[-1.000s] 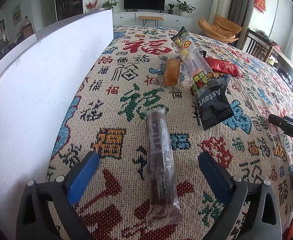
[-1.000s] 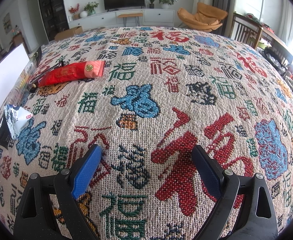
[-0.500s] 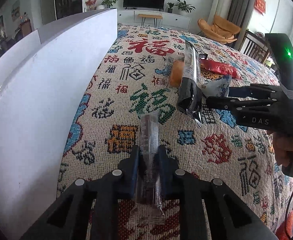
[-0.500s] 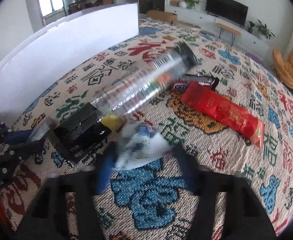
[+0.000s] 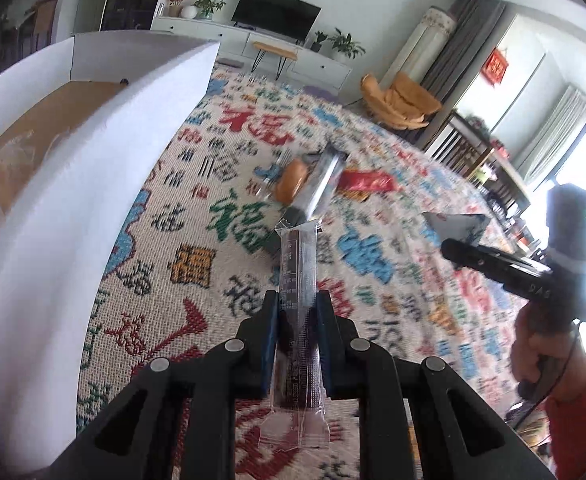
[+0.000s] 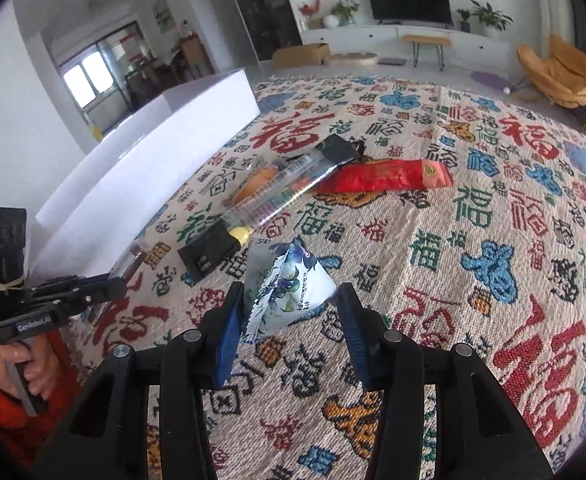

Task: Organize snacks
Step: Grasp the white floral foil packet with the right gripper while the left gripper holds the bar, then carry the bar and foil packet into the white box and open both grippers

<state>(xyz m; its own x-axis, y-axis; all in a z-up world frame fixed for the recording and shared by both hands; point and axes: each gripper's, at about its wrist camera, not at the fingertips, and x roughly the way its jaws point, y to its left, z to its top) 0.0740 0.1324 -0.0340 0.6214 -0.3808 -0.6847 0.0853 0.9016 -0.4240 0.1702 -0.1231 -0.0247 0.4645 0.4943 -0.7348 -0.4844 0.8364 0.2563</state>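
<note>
We have the left claw (image 5: 297,316) clenched on a long, thin brown snack bar (image 5: 297,280) in clear wrapping, gripped near its middle so both ends stick out, the far end pointing toward the pile of snacks. The right claw (image 6: 289,316) has a small white packet with blue flowers (image 6: 289,284) between its blue pads and its jaws are closing; the packet touches the left pad and looks lifted off the cloth, though on the right side we cannot tell whether the pad presses it yet. To the left stands the open white box (image 5: 93,160) with a brown floor, likely where the snacks go. Still lying on the patterned cloth (image 6: 473,240) of the counter are a long clear packet with black ends (image 6: 269,208), an orange bun (image 5: 291,180) partly beneath it, and a red packet (image 6: 389,178) farther right. We judge the bar light and fairly stiff, so a middle hold keeps it balanced, but the film is slick and could slide if tilted steeply. The flowered packet looks puffy and soft; it will crumple under pressure, so we would take it across its fullest part rather than by a thin sealed edge. The long clear packet will sag at the ends unless held near the centre.
</note>
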